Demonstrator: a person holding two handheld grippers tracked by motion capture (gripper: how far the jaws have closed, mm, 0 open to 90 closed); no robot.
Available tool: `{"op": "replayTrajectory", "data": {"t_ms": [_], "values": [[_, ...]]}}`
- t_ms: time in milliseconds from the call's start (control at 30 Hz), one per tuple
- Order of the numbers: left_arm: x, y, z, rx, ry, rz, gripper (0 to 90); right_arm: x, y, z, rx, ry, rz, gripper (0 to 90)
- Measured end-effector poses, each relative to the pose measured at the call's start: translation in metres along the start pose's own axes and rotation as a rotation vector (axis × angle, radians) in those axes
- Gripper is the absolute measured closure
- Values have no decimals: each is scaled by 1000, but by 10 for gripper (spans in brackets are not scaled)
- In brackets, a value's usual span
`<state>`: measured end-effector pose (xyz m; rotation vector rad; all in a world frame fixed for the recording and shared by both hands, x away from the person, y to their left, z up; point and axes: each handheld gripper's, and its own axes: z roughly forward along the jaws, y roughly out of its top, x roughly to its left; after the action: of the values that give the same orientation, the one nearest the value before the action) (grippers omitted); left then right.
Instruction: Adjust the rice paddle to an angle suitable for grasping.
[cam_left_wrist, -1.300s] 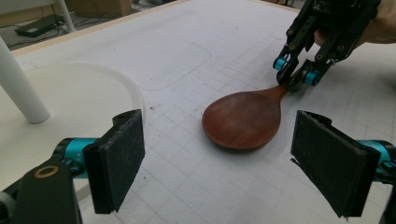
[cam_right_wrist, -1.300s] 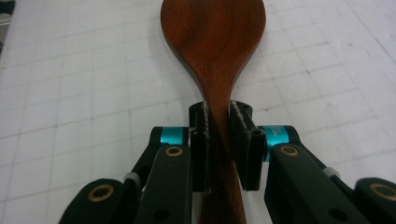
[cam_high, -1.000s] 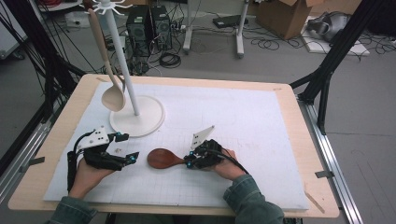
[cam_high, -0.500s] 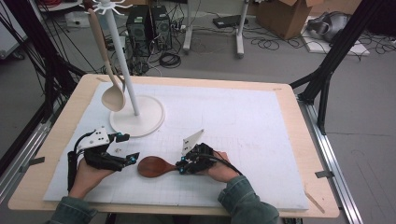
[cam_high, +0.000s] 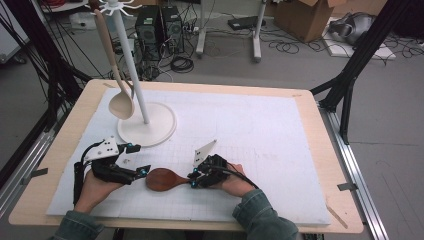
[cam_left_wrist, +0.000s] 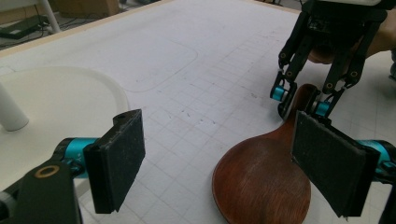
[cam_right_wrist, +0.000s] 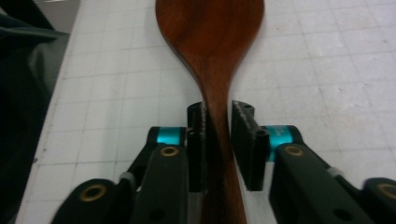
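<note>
From the high view, your right gripper (cam_high: 192, 180) points left along the white mat (cam_high: 260, 130), and the dark wooden spoon (cam_high: 161, 179) lies flat with its handle running back between those fingers and its bowl beyond the tips. Your left gripper (cam_high: 135, 160) sits just left of the bowl, fingers spread, one tip close to the bowl's edge. Well beyond the left fingers stands a white rack (cam_high: 145, 125) on a round base, with a pale spoon (cam_high: 121, 105) hanging against its post.

In the left gripper view, your left gripper's fingers (cam_left_wrist: 116, 165) stand wide apart with nothing between them. The spoon's bowl lies just inside the right-hand finger, flat on the mat. Past it, your right gripper straddles the handle.

In the right gripper view, the spoon's neck runs between the two fingers (cam_right_wrist: 246, 144). The jaws have just been opening: the left pad lies against the wood, and a thin gap shows on the right.
</note>
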<state>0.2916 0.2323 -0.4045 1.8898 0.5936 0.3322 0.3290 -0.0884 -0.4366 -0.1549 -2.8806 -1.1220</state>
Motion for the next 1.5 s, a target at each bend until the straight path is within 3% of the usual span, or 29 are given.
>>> {"op": "replayTrajectory", "data": {"t_ms": [233,533,933,1500], "values": [[-2,2,2,7,-35,10,196,7,-15,-14,-18,-52,46,653],[-6,11,12,30,-92,38,235,14,-27,-20,-20,-118,30,662],[-14,18,40,92,-218,77,349,12,-23,-17,-23,-85,-1,710],[-22,17,55,130,-285,102,397,13,-10,-26,-14,-87,-23,711]]}}
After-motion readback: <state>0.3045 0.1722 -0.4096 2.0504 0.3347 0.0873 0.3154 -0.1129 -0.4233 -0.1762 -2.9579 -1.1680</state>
